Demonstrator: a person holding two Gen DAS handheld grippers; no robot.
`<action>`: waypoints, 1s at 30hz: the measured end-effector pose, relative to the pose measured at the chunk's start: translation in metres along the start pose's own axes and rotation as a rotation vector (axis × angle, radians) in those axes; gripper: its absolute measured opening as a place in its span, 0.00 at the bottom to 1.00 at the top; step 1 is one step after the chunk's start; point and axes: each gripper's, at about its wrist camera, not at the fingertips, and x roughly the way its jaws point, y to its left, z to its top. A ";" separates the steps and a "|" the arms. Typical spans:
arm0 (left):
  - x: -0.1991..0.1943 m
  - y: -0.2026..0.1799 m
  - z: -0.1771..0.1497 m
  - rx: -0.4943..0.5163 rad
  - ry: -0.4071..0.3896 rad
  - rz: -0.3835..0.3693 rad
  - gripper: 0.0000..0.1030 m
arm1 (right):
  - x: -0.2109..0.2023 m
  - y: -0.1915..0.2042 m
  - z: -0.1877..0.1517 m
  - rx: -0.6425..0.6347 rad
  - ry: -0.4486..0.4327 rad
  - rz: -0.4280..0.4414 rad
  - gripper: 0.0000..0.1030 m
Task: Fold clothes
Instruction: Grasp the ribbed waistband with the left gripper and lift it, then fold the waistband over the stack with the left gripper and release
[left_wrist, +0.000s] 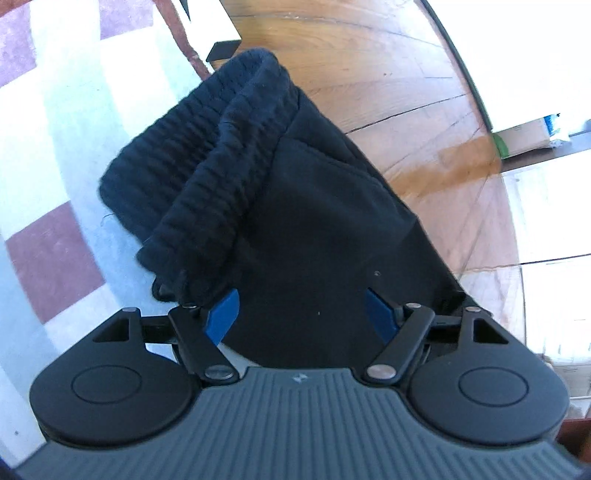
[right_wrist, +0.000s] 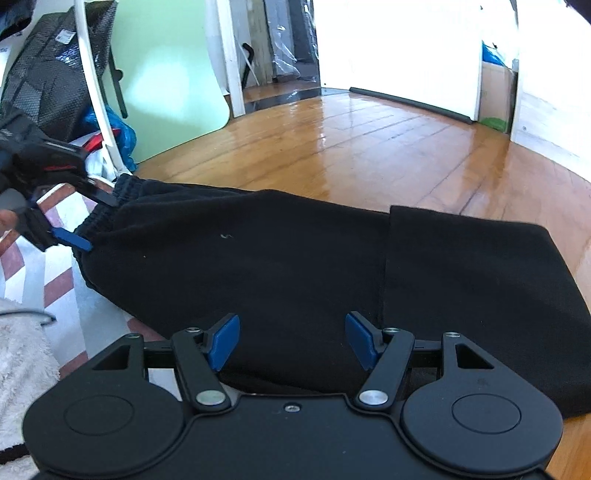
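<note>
On the floor in front of me lie the black sweatpants, partly on the wooden floor and partly on a rug with white and dull red blocks. Their far end is doubled back, so a folded layer lies on top at the right of my right wrist view, its edge a straight line running toward my right claw. That claw hangs released just above the near side of the cloth, its blue pads spread apart with nothing pinched between them; black fabric fills the gap beneath.

My left claw is released too, its blue pads standing wide over the waist end of the sweatpants. The ribbed elastic waistband is bunched up just ahead and to the left of that claw, over the rug, while the smooth body of the garment runs under the gap between the pads. In my right wrist view the left claw shows at the far left, its fingers at the gathered waistband; whether a fingertip touches the cloth I cannot tell. A fluffy white mat lies just beside the rug at the lower left.
</note>
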 end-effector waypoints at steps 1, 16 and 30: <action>0.000 0.003 0.000 0.006 -0.026 0.041 0.82 | -0.002 -0.002 -0.001 0.009 0.003 0.000 0.67; 0.069 0.021 0.002 0.106 -0.139 0.211 0.96 | -0.017 -0.023 -0.021 0.085 0.022 -0.067 0.67; 0.038 -0.048 -0.019 0.449 -0.379 0.237 0.37 | -0.050 -0.067 -0.044 0.257 0.003 -0.119 0.67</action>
